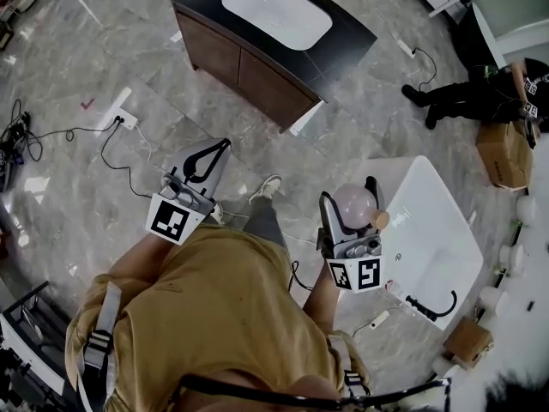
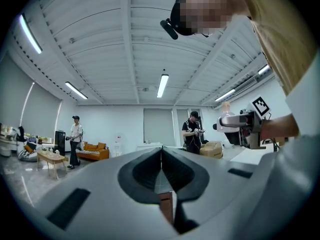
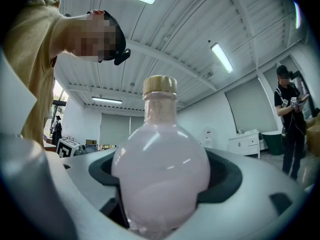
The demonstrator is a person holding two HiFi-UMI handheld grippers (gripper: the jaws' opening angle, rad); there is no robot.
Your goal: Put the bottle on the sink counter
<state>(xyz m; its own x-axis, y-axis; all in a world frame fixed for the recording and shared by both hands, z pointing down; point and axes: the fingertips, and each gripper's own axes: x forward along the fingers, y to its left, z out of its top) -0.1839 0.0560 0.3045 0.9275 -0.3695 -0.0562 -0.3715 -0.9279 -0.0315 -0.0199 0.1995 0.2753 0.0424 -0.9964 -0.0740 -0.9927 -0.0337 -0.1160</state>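
- Above the grey marble floor [image 1: 103, 58], the right gripper [image 1: 348, 188] was clamped on the bottle [image 3: 159, 169], its dark pads pressed against either side of the round pink belly.
- The bottle stood upright in that grip with its tan cap [image 3: 160, 85] uppermost, probably so that it could be set down on its base without turning.
- It was in the air in front of the person's body, well apart from the sink counter [image 1: 347, 26], so the carrying part of the task looked unfinished.
- The left gripper [image 2: 161, 154] was clenched on nothing, jaws pressed together, and was held out to the left, apparently just kept clear of the load.
- The counter was a dark-topped wooden cabinet with a white basin [image 1: 276, 11] sunk in it; the dark strip round the basin seemed the likely landing place.
- A second, loose white basin [image 1: 437, 221] lay on the floor just right of the right gripper, with a black tap [image 1: 433, 305] at its near end.
- Elsewhere there were a power strip [image 1: 120, 114] with trailing cable, a cardboard box [image 1: 504, 153] and a person in black [image 1: 463, 97].
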